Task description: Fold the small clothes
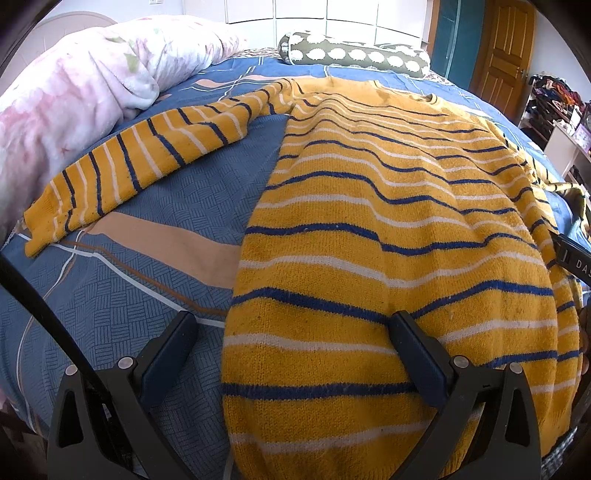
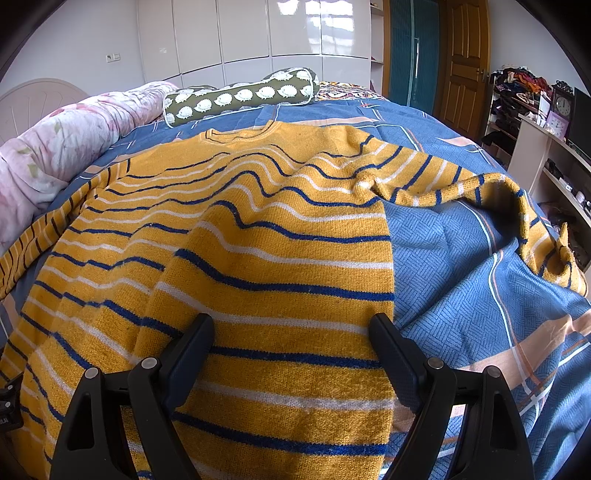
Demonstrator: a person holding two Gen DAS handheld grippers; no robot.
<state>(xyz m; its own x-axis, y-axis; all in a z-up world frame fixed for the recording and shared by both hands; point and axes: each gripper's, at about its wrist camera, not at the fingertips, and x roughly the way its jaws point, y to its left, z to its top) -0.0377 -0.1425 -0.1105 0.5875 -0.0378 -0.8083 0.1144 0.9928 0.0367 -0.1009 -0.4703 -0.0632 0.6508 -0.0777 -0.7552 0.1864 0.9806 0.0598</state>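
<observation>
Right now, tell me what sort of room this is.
Most likely a home bedroom: the striped sweater lies on a bed with a blue patterned bedspread, a pink floral quilt and a bolster pillow, with white wardrobe doors behind.

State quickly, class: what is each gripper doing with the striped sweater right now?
Left gripper: open, fingers straddling the left edge of the yellow striped sweater, gripping nothing.
Right gripper: open, over the sweater's right edge, gripping nothing.
</observation>
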